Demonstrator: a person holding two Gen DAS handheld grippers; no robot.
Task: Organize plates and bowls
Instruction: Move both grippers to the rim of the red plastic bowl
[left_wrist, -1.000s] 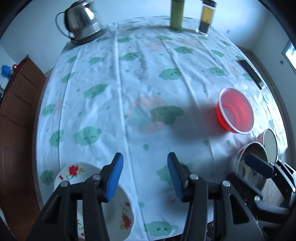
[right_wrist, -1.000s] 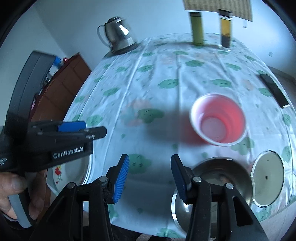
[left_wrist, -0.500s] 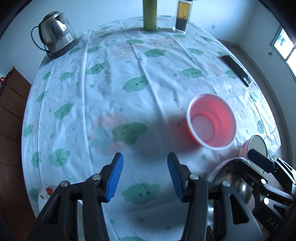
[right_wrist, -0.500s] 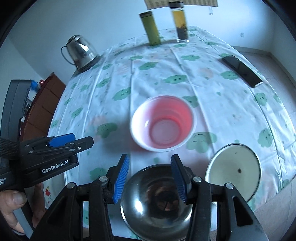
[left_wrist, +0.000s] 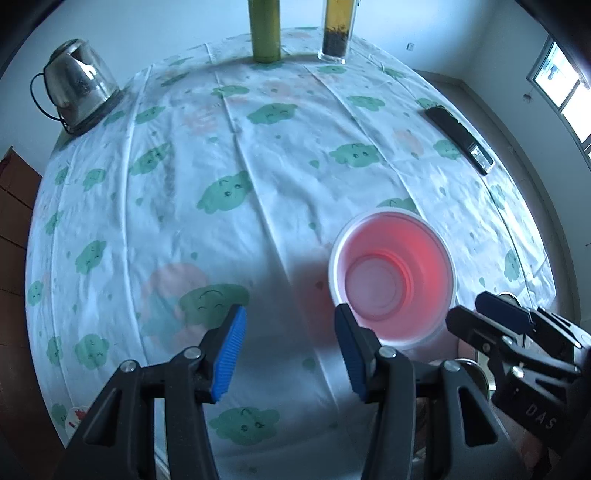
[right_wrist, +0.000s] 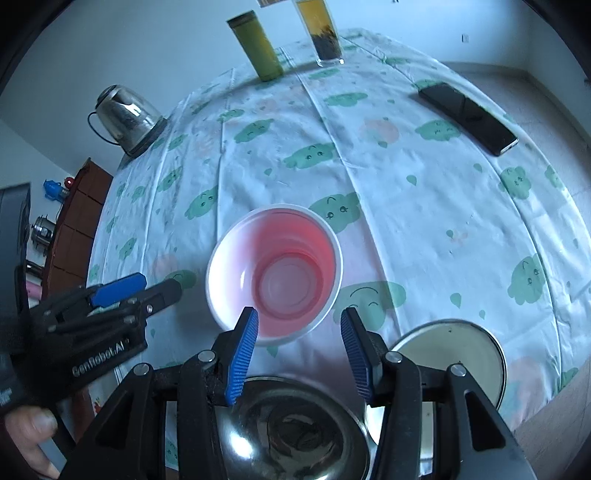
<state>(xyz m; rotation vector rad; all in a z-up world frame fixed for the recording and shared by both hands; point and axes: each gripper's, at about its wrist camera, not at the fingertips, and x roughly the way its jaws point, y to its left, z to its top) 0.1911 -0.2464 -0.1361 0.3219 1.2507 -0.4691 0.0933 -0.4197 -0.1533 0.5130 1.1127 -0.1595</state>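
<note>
We see a round table (left_wrist: 258, 177) under a white cloth printed with green clouds, spreading ahead of both sets of jaws. Directly below our right gripper (right_wrist: 299, 349), whose blue-padded jaws stand open and empty, sits a steel bowl (right_wrist: 295, 432). Just ahead of those jaws is a red plastic bowl (right_wrist: 275, 275), its near rim lying between the fingertips in the right wrist view. To the right of the right jaws lies a small steel plate (right_wrist: 450, 362). Our left gripper (left_wrist: 288, 349) is open too, holding nothing; the red bowl lies just ahead of its right finger. Far beyond both jaws stand a kettle (left_wrist: 77, 88), a green flask (right_wrist: 256, 50), a glass tea bottle (right_wrist: 321, 29) and a phone (right_wrist: 467, 118).
</note>
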